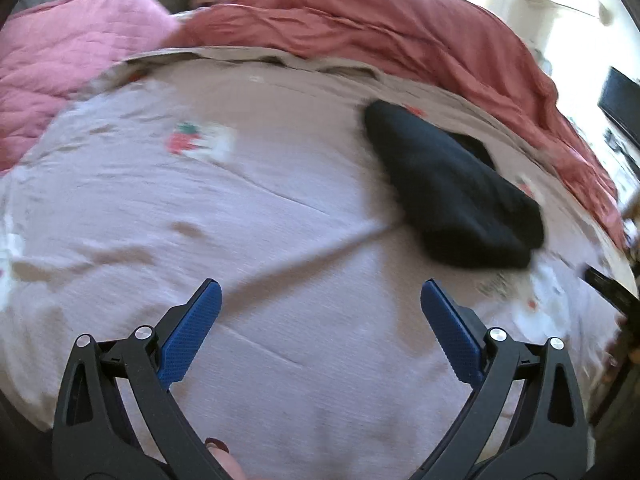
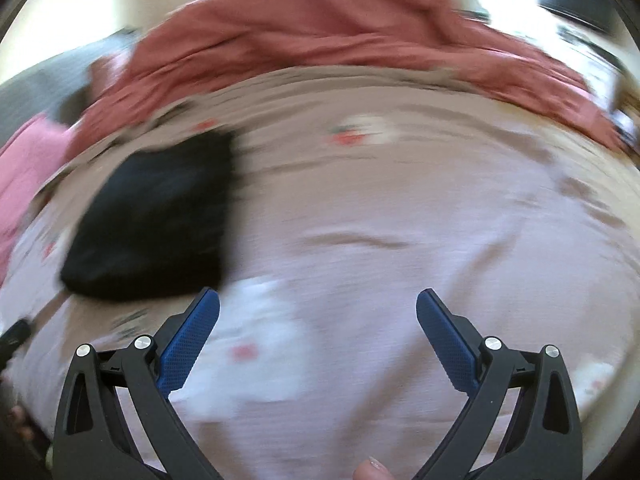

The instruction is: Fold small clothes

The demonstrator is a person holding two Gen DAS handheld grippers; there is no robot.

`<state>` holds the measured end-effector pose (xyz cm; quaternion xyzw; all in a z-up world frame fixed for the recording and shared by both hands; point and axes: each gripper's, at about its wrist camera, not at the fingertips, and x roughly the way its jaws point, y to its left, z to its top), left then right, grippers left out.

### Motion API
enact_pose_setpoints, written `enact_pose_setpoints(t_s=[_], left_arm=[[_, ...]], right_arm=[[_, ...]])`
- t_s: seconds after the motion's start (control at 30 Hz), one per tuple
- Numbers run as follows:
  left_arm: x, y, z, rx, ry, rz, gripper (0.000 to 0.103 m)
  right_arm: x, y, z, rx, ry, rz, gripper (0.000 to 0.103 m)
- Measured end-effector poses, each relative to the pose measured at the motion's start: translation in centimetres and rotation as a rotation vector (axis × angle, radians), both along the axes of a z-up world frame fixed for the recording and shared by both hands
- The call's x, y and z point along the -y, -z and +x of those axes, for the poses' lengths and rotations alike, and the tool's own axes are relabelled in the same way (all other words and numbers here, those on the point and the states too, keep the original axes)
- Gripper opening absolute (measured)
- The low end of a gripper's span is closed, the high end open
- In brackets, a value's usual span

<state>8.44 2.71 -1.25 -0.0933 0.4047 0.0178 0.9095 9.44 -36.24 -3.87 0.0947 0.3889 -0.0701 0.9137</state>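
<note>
Left gripper hovering over pale pink bedsheet, blue pads spread wide, gripping nothing. Right gripper doing same, fingers wide apart, empty. Folded black garment lying flat on sheet, far-right of left gripper, near-left of right one, touching neither. Rust-red duvet bunching along far edge, pink quilt sitting far left. Right view pretty blurry.

Black garment on pale lilac sheet with red strawberry prints, rust-red duvet behind it, pink quilt alongside.
</note>
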Motion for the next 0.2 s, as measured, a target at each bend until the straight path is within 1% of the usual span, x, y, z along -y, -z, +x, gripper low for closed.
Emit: enact_pose_setpoints(t_s=[0.03, 0.07, 0.1, 0.13, 0.17, 0.2], left_arm=[[-0.9, 0.0, 0.2, -0.002, -0.027, 0.021, 0.093], [-2.8, -0.1, 0.7, -0.013, -0.079, 0.045, 0.093], [-5.1, -0.2, 1.2, -0.025, -0.132, 0.046, 0.093], [-7.5, -0.2, 1.7, -0.032, -0.182, 0.029, 0.093], [-9.7, -0.2, 2.1, -0.035, -0.23, 0.013, 0.093], [-12.7, -0.1, 2.4, -0.048, -0.299, -0.004, 0.093]], right_arm=[[2.1, 0.0, -0.4, 0.0, 0.069, -0.015, 0.098], [5.0, 0.0, -1.1, 0.001, 0.159, -0.045, 0.098], [7.6, 0.0, -2.0, 0.007, 0.24, -0.076, 0.098], [10.1, 0.0, -3.0, 0.01, 0.315, -0.11, 0.098], [13.4, 0.0, -4.4, 0.007, 0.418, -0.153, 0.098], [16.3, 0.1, -5.9, -0.007, 0.513, -0.175, 0.098]])
